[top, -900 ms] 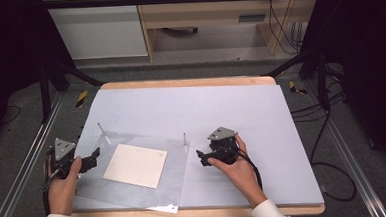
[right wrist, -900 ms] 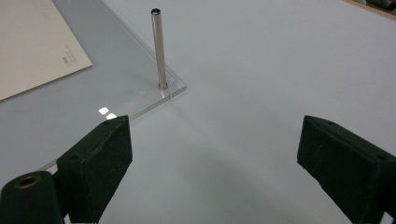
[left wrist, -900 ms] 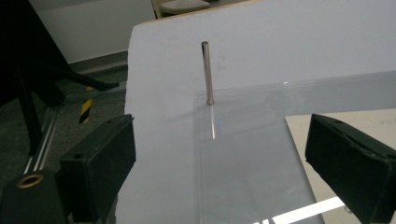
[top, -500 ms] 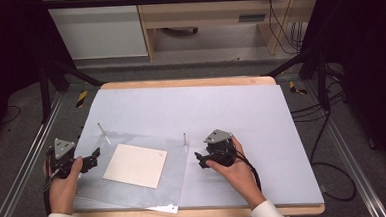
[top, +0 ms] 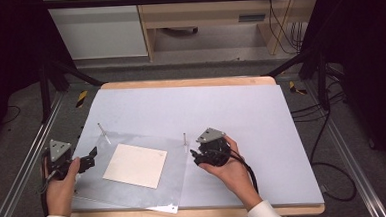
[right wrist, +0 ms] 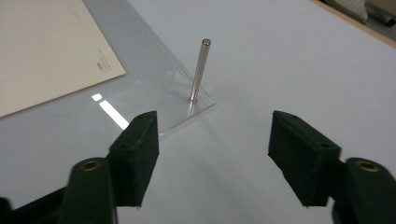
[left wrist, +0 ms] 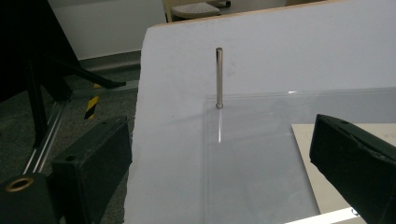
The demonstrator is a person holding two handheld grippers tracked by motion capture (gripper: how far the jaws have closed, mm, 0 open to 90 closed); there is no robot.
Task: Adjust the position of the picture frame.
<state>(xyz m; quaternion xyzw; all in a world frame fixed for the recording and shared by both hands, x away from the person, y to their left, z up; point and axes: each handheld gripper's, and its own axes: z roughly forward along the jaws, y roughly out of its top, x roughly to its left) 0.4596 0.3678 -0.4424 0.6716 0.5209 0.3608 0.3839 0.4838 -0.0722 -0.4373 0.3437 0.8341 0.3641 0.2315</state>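
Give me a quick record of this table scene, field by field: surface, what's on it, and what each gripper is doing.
surface: grey mat on a wooden table
clear sheet: flat on the mat, near the person
pins: two upright metal pins at the sheet's far corners, left pin, right pin
paper: pale square, lying on the sheet
left gripper: open, at the sheet's left edge
right gripper: open, by the right pin, not touching
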